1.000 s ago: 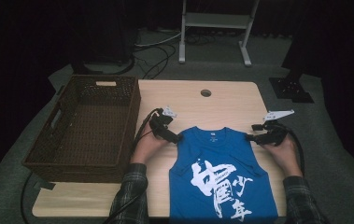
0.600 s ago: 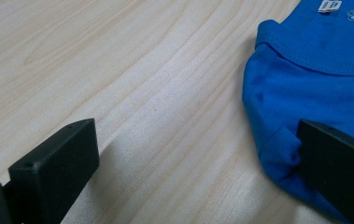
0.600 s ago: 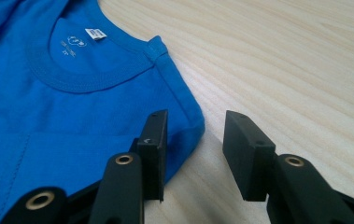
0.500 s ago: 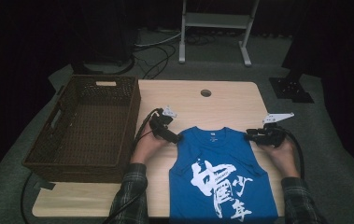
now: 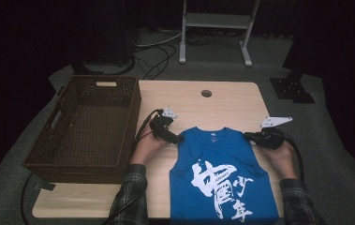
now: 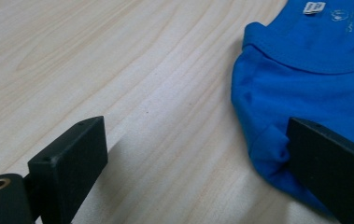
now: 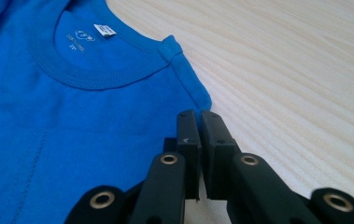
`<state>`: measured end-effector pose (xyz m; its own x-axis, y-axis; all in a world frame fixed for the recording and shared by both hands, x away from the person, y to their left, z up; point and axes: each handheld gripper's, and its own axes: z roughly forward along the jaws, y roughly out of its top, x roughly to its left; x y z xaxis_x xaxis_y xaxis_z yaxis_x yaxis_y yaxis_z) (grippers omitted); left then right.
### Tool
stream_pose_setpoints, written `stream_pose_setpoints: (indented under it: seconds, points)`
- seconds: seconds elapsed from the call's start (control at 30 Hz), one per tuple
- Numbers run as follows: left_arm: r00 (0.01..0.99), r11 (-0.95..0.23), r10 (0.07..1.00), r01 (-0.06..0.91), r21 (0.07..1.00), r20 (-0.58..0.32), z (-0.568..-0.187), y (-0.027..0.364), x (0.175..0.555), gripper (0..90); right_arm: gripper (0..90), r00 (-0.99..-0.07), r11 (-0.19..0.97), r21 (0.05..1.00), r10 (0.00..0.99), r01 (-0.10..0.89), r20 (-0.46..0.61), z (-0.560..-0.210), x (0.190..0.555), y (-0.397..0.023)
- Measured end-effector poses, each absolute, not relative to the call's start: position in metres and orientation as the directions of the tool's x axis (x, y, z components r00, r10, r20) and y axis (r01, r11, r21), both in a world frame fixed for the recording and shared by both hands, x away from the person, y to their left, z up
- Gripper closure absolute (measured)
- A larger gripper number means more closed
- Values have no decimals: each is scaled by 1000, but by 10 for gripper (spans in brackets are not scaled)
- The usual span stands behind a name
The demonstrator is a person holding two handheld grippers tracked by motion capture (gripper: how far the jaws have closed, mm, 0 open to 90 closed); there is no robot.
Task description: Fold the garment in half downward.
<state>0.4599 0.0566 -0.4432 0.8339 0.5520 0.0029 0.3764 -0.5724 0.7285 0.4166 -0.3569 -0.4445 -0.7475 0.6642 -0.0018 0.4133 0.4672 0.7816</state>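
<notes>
Now the right gripper's (image 7: 199, 122) fingers (image 7: 187, 135) have just pressed together, pinching the edge of the blue shirt (image 5: 222, 173) at its shoulder. Spread wide, the left gripper's (image 6: 202, 154) fingers (image 6: 72, 158) straddle the opposite shoulder. That shirt lies flat on the table (image 5: 212, 101), beside a wicker basket (image 5: 62, 154).

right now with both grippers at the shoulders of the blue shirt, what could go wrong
1. The left gripper is open, with the shoulder edge of the blue shirt only at one jaw; closing from here may catch little or no cloth.
2. The right gripper has just closed at the other shoulder's edge. Whether cloth sits between the jaws is unclear, so a lift could leave that side behind.
3. A one-sided lift would likely drag and wrinkle the shirt across the table.
</notes>
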Motion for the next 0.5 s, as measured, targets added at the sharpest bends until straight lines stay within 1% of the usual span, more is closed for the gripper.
stream_pose_setpoints:
  seconds: [0.1, 0.13, 0.33, 0.47, 0.5]
  points:
    - [834, -571, 552, 375, 731, 4, -443, 57, 459, 67, 872, -743, 463, 781, 669, 419, 2, -444, 416, -357]
    - [840, -567, 543, 368, 737, -1, -443, 57, 458, 95, 873, -741, 459, 781, 671, 423, 8, -445, 417, -357]
    - [859, -549, 511, 344, 762, -19, -441, 59, 451, 365, 874, -736, 447, 781, 677, 436, 24, -445, 417, -358]
    - [870, -554, 493, 343, 759, -33, -439, 57, 448, 566, 874, -734, 445, 781, 678, 438, 25, -445, 417, -358]
    - [870, -552, 491, 350, 757, -43, -439, 56, 448, 629, 874, -734, 445, 781, 678, 438, 25, -445, 417, -357]
